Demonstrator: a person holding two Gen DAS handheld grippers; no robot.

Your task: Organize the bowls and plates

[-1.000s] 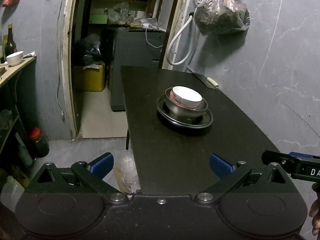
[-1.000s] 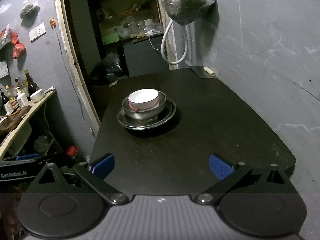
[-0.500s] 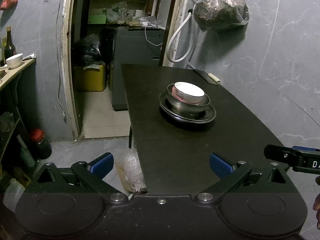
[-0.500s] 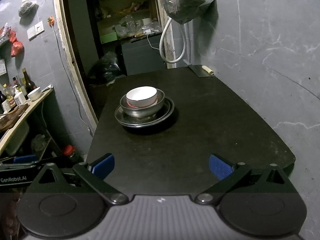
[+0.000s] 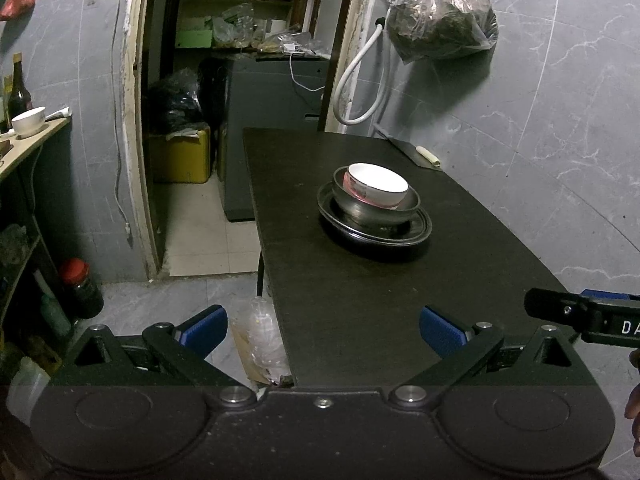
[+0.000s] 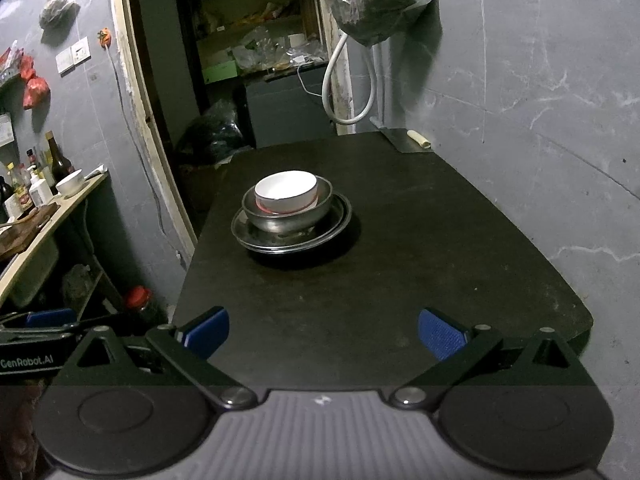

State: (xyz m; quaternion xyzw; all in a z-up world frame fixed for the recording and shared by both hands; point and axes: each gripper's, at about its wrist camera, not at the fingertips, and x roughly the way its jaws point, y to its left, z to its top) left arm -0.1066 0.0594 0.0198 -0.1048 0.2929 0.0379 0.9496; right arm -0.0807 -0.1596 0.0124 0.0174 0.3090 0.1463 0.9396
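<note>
While both grippers' fingers [image 5: 440, 330] gape wide, white bowl [image 5: 377, 189] nested in steel bowl [image 5: 360, 210], on plate [image 5: 416, 232].

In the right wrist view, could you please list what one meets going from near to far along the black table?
Right gripper → stack with the white bowl in a metal bowl on a metal plate → cleaver at the far edge.
</note>
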